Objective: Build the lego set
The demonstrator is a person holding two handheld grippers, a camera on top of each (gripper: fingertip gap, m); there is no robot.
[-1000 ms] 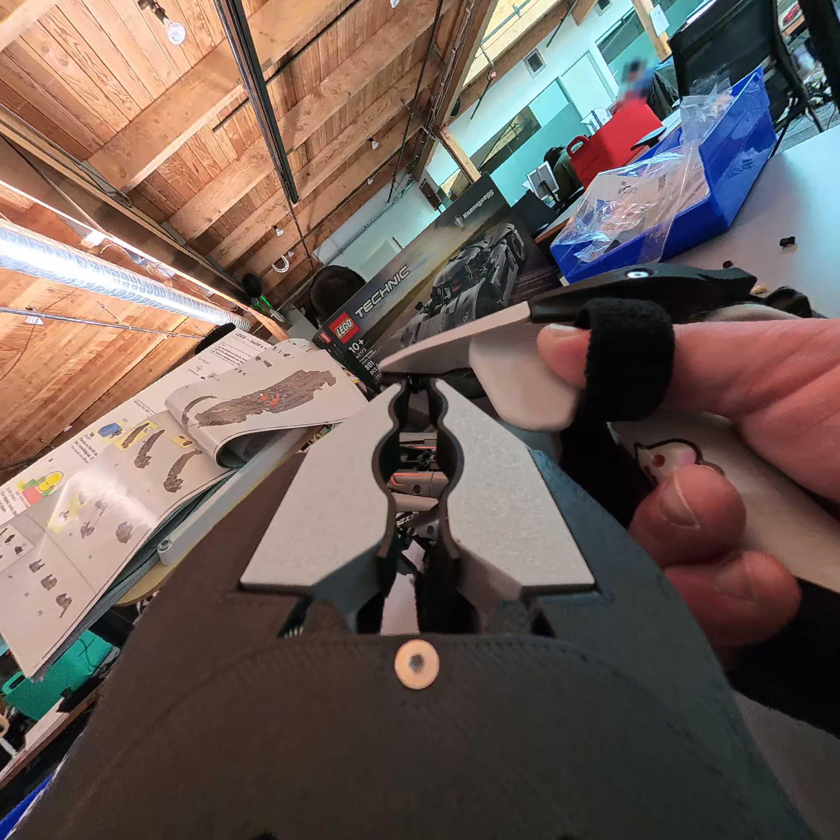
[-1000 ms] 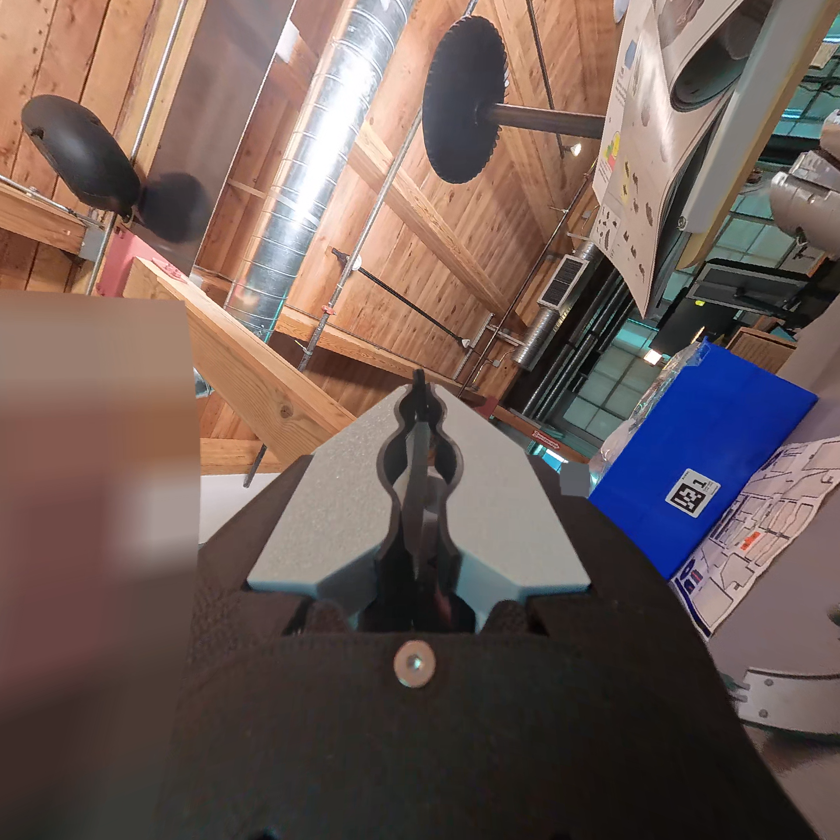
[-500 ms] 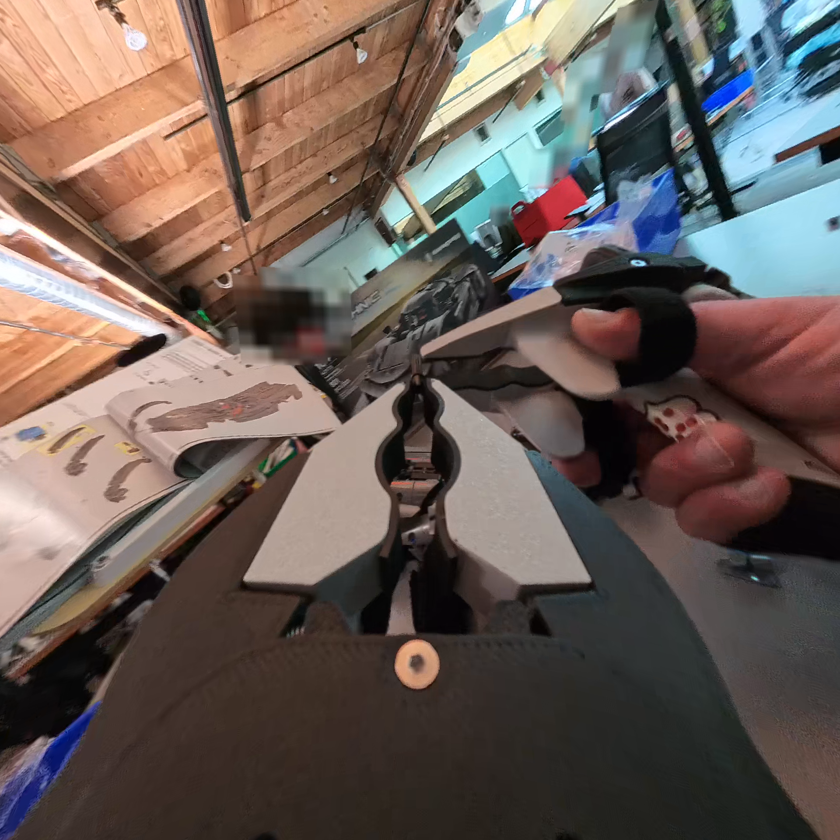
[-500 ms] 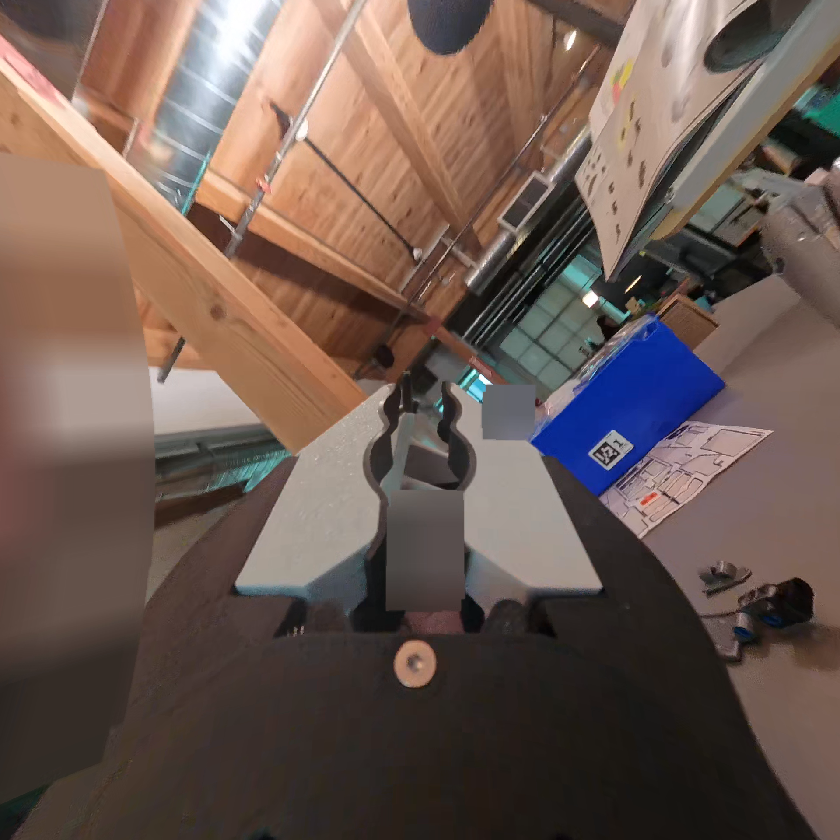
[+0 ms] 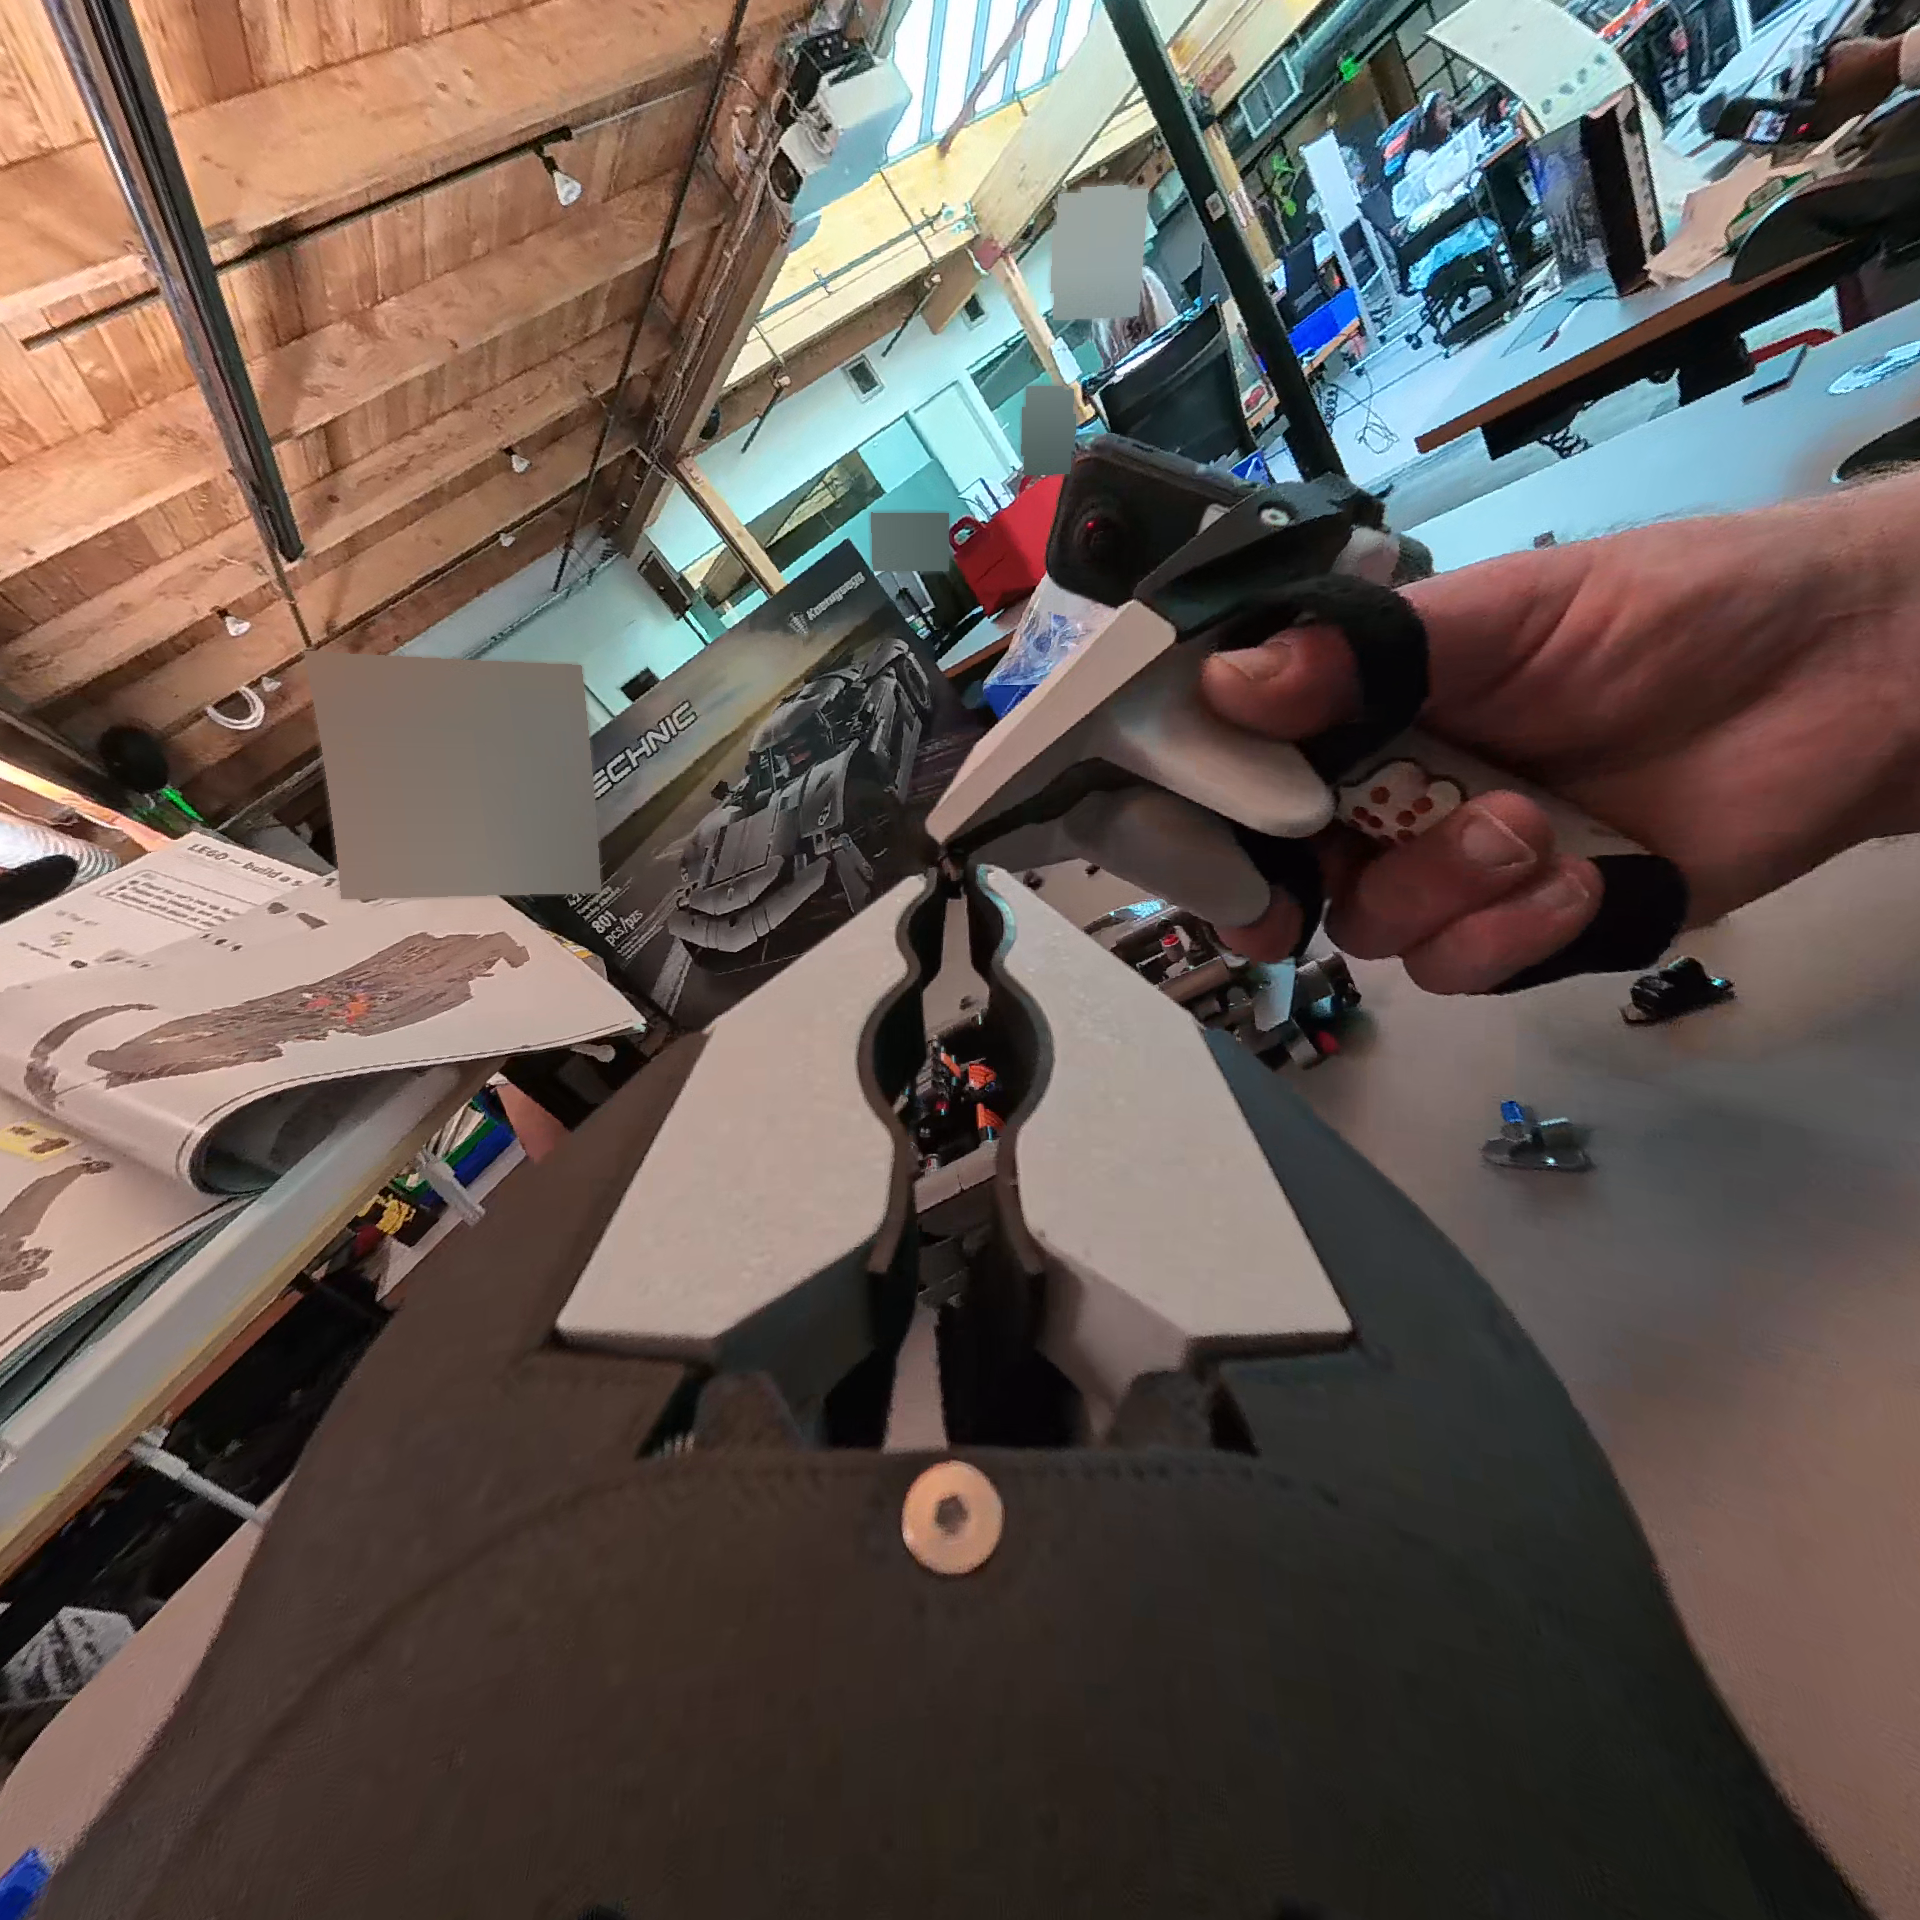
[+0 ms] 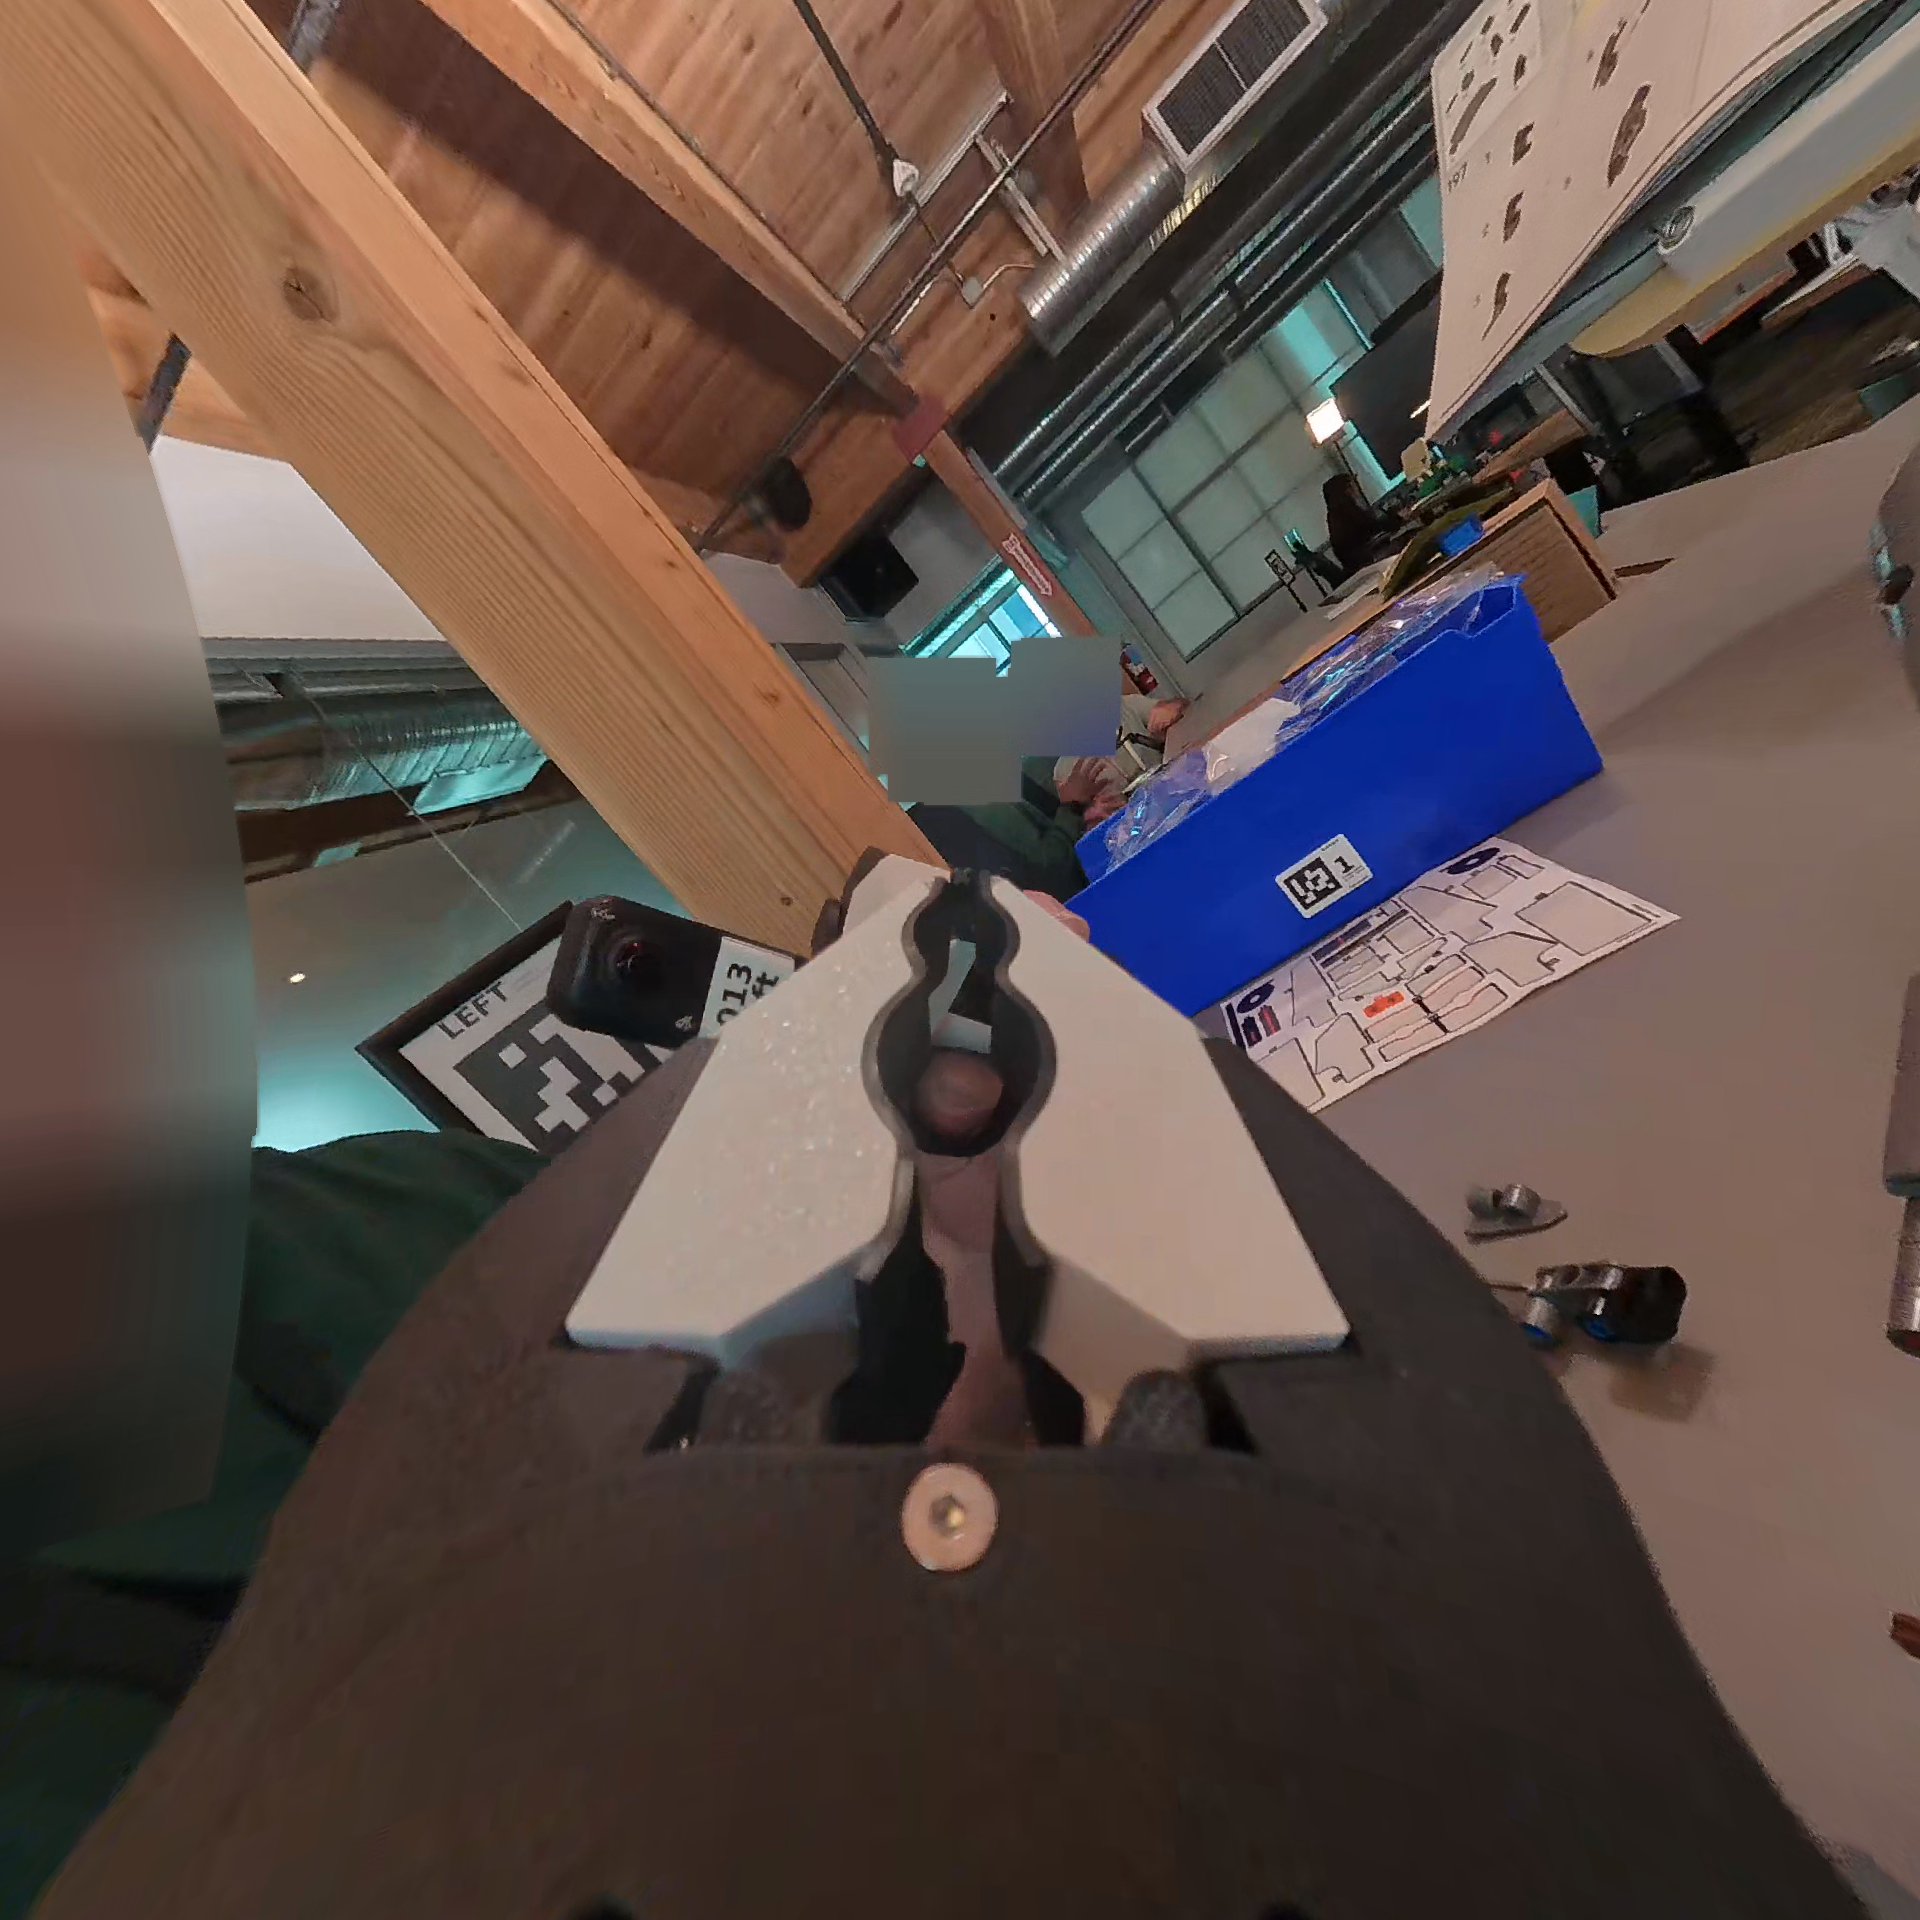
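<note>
My left gripper [image 5: 953,881] points across the grey table, its jaws nearly closed on a tiny black Lego piece [image 5: 950,864] at the tips. My right gripper [image 5: 940,844], held in a hand, comes in from the right and its tip meets that same piece. In the right wrist view the right gripper [image 6: 968,885] is shut, with the black piece [image 6: 966,876] pinched at its tips. The left gripper's camera [image 6: 634,971] sits just beyond. The partly built grey Lego assembly [image 5: 1226,977] lies on the table behind the tips.
An open instruction booklet [image 5: 291,1018] rests on a stand at left, beside the Lego box [image 5: 790,769]. Loose pieces [image 5: 1538,1143] [image 6: 1600,1304] lie on the table [image 5: 1662,1351]. A blue bin [image 6: 1340,790] of bags and a sticker sheet [image 6: 1455,966] lie farther back. Left and right tips are no more than a few centimetres apart.
Both grippers have tilted down from the ceiling toward the table. The right gripper's tip has come to meet the left gripper's tip, and its jaws have narrowed.
</note>
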